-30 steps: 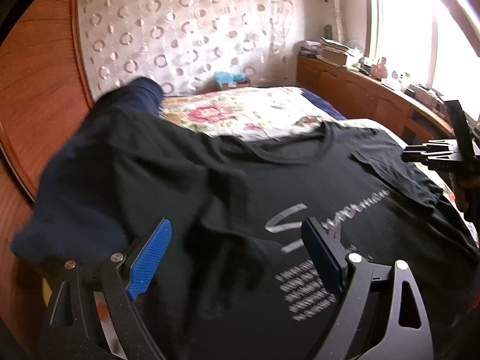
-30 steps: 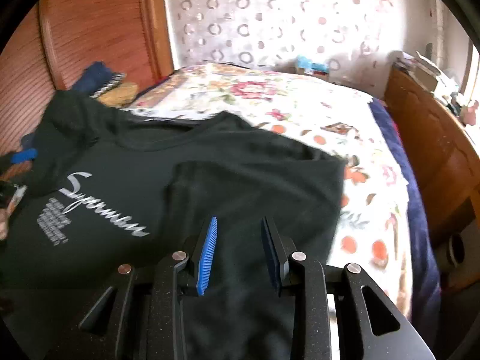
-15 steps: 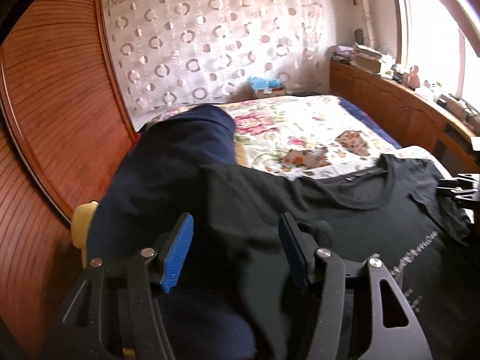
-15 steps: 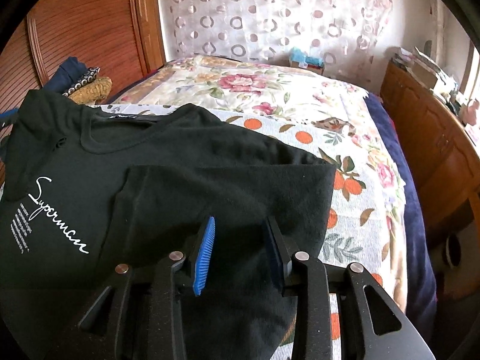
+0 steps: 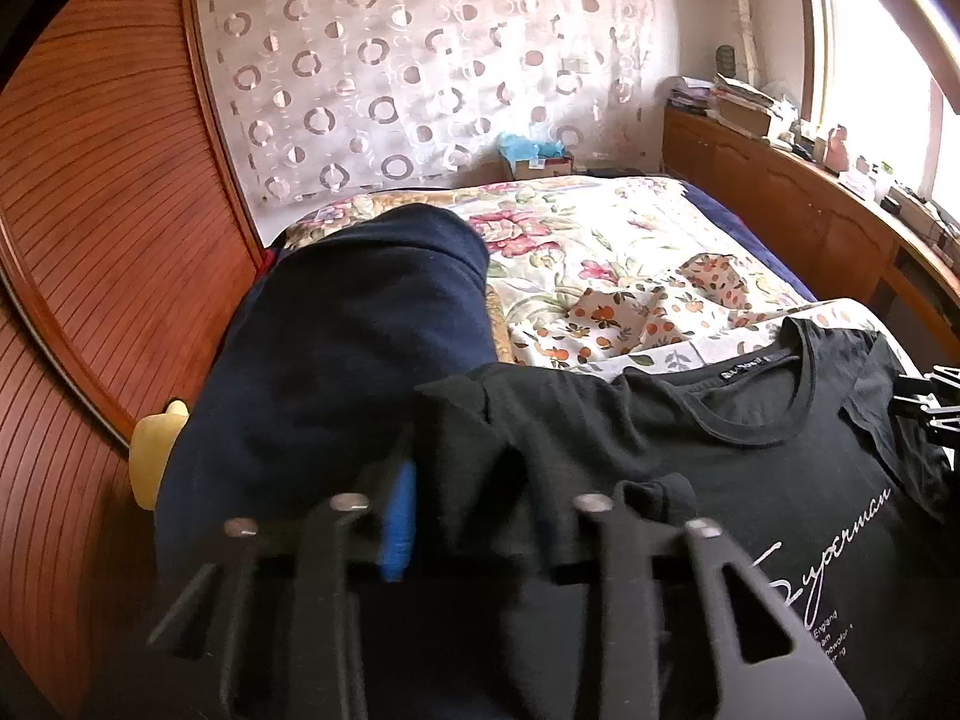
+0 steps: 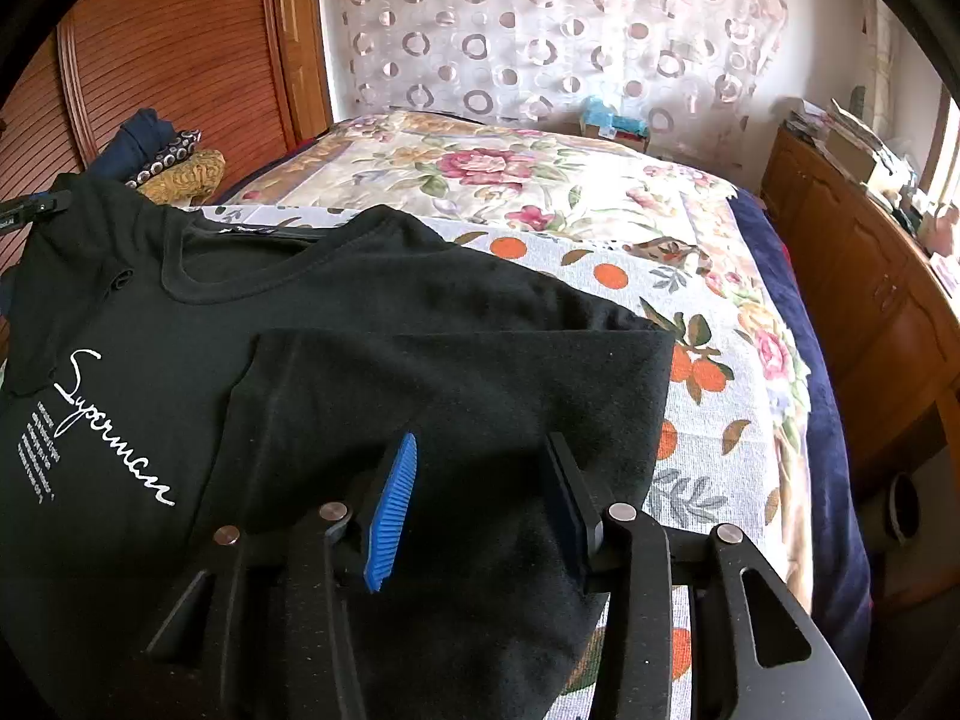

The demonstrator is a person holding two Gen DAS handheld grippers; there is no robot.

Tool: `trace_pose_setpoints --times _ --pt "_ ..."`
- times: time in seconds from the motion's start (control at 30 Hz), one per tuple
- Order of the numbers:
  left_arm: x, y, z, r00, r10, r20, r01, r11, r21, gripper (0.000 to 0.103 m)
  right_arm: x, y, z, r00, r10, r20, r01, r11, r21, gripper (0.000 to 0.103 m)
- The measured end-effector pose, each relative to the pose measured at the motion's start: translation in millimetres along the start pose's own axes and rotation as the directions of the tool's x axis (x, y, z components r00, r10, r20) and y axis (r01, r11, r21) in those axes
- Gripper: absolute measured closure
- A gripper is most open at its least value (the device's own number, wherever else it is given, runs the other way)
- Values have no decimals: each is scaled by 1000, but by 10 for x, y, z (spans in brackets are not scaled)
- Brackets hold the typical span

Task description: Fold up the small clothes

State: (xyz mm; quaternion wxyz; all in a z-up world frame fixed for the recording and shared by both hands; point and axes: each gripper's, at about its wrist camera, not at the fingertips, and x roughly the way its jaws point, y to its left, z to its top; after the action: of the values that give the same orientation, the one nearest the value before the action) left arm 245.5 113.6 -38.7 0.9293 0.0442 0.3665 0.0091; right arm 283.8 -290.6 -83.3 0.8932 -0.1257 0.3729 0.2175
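A black T-shirt (image 5: 690,456) (image 6: 360,372) with white "Superman" lettering lies face up on the bed, neck toward the far end. Its right sleeve side is folded in over the chest (image 6: 456,396). My left gripper (image 5: 486,516) is down at the shirt's left shoulder and sleeve; bunched black cloth lies between its fingers, covers the right one, and leaves only part of the left blue pad (image 5: 399,522) showing. My right gripper (image 6: 480,498) is open just above the folded-in panel, holding nothing. Its tip also shows in the left wrist view (image 5: 927,402).
A dark navy garment (image 5: 348,360) is heaped right beside the left gripper, over something yellow (image 5: 153,450). Floral bedspread (image 6: 600,210) stretches beyond the shirt. A wooden wardrobe (image 5: 78,228) stands at left, and a wooden sideboard (image 6: 864,300) with clutter at right.
My left gripper has swung left from the chest print to the left shoulder, narrowed, and dropped into the cloth. My right gripper has stayed open over the folded panel.
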Motion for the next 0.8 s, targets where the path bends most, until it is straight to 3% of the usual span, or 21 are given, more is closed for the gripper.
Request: trace_pose_setpoints --times 0.07,0.43,0.53,0.7,0.8 --pt "-58 -20 9 999 -30 18 30 1000 -9 97 -2 -1 0 1000 -1 0 1 1000 -1 58" --pt "-443 -322 -83 984 -155 84 154 988 26 97 -62 -111 4 1000 0 18 -1 999 37 57" --pt "-492 -376 -142 980 -177 88 175 984 31 97 -64 -228 37 999 -39 18 37 998 57 57" --pt "-529 -452 -209 978 -191 89 189 982 32 97 76 -445 129 999 -44 -19 45 995 85 57" --pt "-537 -470 -249 978 -190 87 188 982 31 97 155 -565 176 1000 -7 -20 10 990 142 57"
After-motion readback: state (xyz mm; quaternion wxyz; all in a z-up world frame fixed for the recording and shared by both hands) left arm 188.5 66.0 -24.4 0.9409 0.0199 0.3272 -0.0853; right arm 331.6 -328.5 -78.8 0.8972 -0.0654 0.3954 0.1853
